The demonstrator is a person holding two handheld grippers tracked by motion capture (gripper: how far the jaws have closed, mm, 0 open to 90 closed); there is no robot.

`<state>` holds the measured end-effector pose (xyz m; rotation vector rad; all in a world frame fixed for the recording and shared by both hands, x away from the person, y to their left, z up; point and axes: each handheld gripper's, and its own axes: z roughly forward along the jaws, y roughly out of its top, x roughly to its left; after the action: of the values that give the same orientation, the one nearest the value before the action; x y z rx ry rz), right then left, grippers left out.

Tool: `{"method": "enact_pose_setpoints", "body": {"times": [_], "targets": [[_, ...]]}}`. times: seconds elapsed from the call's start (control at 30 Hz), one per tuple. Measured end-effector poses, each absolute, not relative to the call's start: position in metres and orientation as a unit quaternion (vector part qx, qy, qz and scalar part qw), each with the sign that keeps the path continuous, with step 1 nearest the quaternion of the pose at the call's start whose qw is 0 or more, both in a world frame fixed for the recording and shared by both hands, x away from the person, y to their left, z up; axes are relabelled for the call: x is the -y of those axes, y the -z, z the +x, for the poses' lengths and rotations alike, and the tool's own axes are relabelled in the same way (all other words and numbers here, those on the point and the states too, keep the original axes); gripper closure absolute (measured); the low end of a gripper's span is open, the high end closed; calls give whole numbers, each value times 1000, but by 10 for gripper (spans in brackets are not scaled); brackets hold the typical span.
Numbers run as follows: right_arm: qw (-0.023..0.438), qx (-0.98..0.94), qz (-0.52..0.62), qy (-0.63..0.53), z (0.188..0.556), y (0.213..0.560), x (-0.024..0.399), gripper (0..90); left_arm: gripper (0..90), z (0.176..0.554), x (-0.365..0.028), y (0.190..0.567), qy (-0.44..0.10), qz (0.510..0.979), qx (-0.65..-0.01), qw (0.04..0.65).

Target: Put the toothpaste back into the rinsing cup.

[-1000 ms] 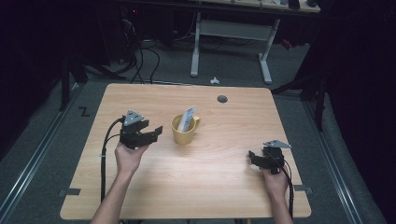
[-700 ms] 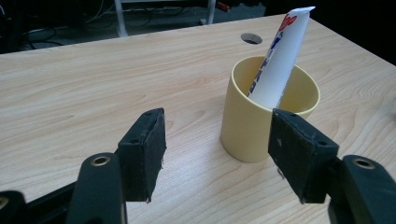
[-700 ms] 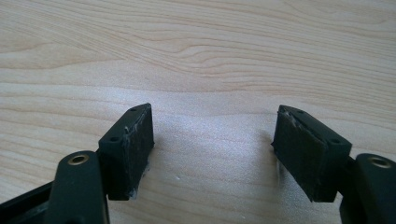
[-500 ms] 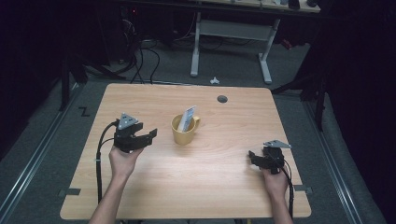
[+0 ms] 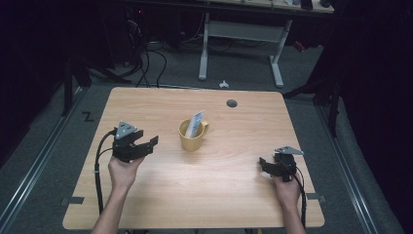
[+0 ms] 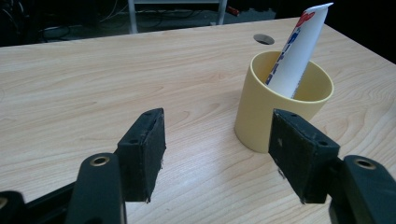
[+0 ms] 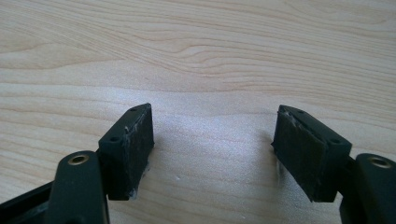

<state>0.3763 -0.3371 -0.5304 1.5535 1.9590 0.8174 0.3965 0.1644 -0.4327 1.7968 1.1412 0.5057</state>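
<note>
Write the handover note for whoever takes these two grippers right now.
Left gripper: open, nothing between its jaws, beside the yellow mug and apart from it.
Right gripper: open, holding nothing, low over bare wood near the right edge of the table.
Things: the mug stands upright mid-table; the toothpaste tube leans inside it, flat end above the rim.
Done: tube is in the mug.
Left: probably nothing but a check, though that is a guess.

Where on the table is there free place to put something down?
The table is bare between the mug and the right gripper, along the near edge between the two forearms, and on the far left corner. Crowded: only the gap between the left gripper and the mug with its tube.
</note>
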Motion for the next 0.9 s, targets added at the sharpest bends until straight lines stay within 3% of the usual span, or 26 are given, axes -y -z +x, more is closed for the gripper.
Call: {"method": "enact_pose_setpoints", "body": {"times": [0.9], "targets": [[253,-721,571,-301,376,530,337,290,363,386,-178,441,-209,721,-477,457]]}}
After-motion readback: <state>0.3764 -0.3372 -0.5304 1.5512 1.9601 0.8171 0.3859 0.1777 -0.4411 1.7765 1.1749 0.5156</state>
